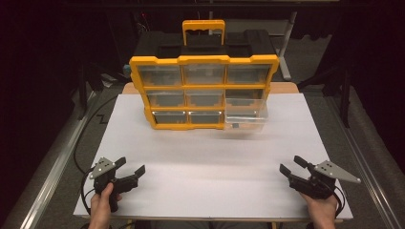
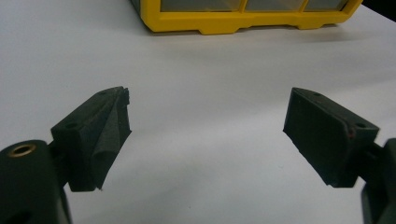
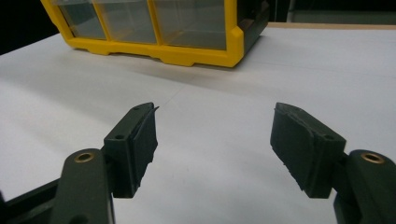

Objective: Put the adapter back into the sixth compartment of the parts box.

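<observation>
Both grippers, left [image 1: 130, 168] and right [image 1: 291, 165], rest released near the worktop's [image 1: 210, 157] front corners, bare worktop between them; the organizer [image 1: 203, 90] stands at its back edge.

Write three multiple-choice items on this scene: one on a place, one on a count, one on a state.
1. Where does the pulled-out clear drawer sit in the yellow organizer?
A. top left
B. middle
C. bottom right

2. How many compartments does the organizer's front show?
A. nine
B. four
C. six

3. How does the right claw stand?
A. shut on a drawer
B. open, with nothing in it
C. shut on a cable

Key: 1 C, the drawer juts out at the lower right corner in the high view. 2 A, the frame makes three rows of three. 3 B, its pads stand apart over the bare white table.
</observation>
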Demonstrator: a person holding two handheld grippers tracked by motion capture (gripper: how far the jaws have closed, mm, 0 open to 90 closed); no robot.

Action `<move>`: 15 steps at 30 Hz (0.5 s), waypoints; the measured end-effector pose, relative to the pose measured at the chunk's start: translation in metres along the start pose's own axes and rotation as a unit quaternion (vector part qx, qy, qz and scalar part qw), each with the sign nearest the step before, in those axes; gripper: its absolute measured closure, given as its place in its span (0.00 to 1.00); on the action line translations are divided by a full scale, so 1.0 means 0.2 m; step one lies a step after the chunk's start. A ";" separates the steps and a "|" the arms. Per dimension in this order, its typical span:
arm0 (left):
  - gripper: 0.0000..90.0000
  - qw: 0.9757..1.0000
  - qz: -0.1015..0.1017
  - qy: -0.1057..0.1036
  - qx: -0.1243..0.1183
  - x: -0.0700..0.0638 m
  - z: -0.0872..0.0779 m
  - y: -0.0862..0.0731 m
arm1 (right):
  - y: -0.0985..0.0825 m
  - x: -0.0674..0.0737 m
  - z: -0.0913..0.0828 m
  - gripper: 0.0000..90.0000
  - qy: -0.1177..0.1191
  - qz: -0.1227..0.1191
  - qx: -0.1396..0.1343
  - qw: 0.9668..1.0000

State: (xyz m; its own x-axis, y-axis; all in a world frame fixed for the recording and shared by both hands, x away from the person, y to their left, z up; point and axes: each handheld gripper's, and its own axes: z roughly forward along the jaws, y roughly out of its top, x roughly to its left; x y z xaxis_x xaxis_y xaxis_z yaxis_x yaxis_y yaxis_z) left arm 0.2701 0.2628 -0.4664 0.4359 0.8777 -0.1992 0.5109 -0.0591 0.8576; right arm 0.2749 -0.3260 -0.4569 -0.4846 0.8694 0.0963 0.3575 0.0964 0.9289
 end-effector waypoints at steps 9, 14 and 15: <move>0.17 1.000 0.003 -0.002 0.002 0.00 0.00 0.00 | -0.06 -0.01 -0.06 0.34 -0.011 0.013 -0.019 1.000; 0.17 1.000 0.003 -0.002 0.001 0.00 0.00 0.00 | -0.06 -0.02 -0.05 0.34 -0.011 0.014 -0.013 1.000; 0.17 1.000 0.003 -0.003 0.002 0.00 0.00 0.00 | -0.06 -0.02 -0.05 0.34 -0.012 0.015 -0.015 1.000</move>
State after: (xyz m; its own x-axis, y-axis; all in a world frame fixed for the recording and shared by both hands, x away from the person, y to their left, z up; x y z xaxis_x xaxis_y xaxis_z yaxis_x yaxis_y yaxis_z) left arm 0.2705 0.2621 -0.4663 0.4436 0.8744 -0.1963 0.5108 -0.0667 0.8571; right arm 0.2636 -0.3356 -0.4650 -0.4543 0.8832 0.1166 0.3481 0.0556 0.9358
